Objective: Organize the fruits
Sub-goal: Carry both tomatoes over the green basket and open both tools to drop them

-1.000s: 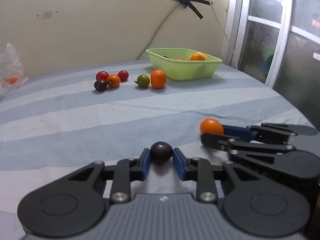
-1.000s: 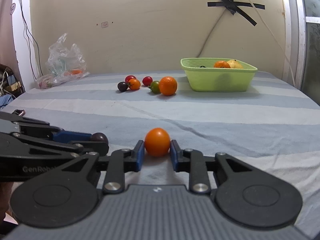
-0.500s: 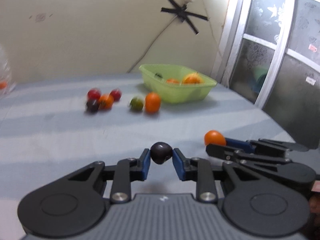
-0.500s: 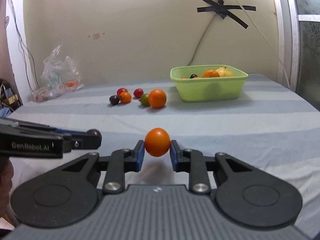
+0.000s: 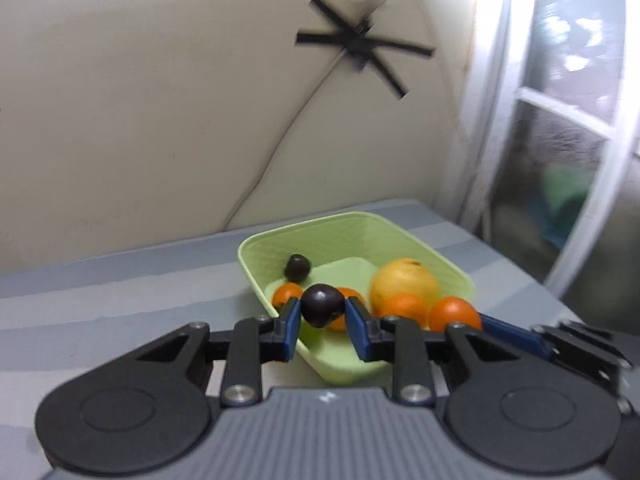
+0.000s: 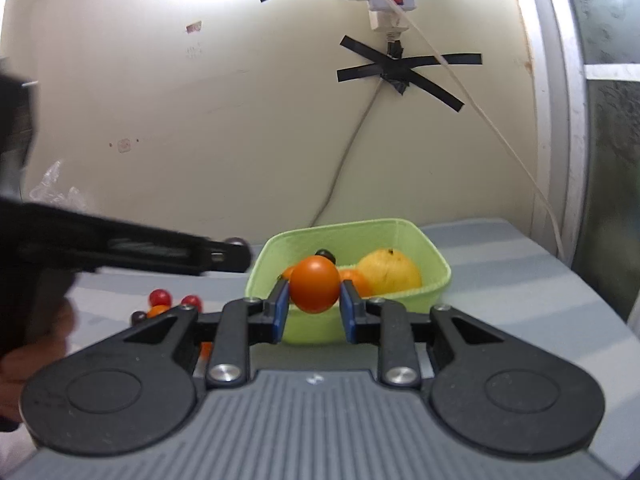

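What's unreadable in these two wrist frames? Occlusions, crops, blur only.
- Left wrist view: the near corner of the light green plastic basket is hidden behind the left hand-held gripper and its dark purple round fruit.
- Right wrist view: the small loose fruits on the striped cloth are partly hidden by the right hand-held gripper, so there is no sure count.
- Right wrist view: the left hand-held gripper is motion-blurred and cut off at the left edge.

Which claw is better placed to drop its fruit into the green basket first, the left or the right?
Probably the left. The left claw holds its dark fruit over the green basket, while the right claw with the orange fruit looks short of its near wall.
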A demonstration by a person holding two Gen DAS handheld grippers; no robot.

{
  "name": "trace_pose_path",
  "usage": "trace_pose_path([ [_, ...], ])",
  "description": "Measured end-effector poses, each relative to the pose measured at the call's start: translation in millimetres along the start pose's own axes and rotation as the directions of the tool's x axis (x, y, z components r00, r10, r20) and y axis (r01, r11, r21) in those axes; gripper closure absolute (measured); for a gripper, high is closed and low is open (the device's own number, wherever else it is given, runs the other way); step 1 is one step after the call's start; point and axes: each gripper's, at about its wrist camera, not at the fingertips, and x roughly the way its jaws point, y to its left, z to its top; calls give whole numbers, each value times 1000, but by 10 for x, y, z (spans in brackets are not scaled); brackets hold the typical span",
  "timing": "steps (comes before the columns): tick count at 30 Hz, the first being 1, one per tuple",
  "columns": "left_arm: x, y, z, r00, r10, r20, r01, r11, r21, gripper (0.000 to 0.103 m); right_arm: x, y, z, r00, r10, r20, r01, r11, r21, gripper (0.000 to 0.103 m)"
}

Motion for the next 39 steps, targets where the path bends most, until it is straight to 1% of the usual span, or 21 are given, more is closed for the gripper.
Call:
trace_pose_path([
  [3,215,14,93,999,37,-19,-37,999,0,78,142,-15,3,1000,-4,-20,3,1000,-26,73],
  [7,367,19,134,998,64,-27,-63,998,20,78,253,3,1,999,-6,-33,4,998,-61,73],
  [20,554,-5,163,995,92,-42,-90,994,54,76,316,132,-30,999,-41,7,42,989,-141,72],
  [22,562,-14,161,994,96,-41,-94,994,61,71,304,128,-28,999,-40,11,41,990,-135,72],
  [23,557,-21,162,994,103,-37,-101,993,66,65,297,127,-20,999,-41,16,43,990,-132,72],
  [25,533,-47,168,993,119,-22,-117,990,78,63,254,135,-17,998,-44,34,48,990,-131,61],
  [26,509,-55,171,992,122,-16,-121,989,84,63,224,140,-15,998,-45,43,50,990,-132,60],
  [29,390,-16,186,992,123,0,-123,990,76,63,153,137,-5,998,-45,54,51,992,-119,60],
  [33,60,98,97,993,111,40,-113,993,31,62,-24,130,-57,998,-35,61,39,997,-71,60],
  [36,-216,182,-101,992,115,55,-115,993,-2,61,-153,156,-137,999,-14,50,16,999,-31,60],
  [39,-459,231,-400,986,161,49,-161,987,-15,61,-255,218,-253,999,6,32,-6,1000,4,60],
])
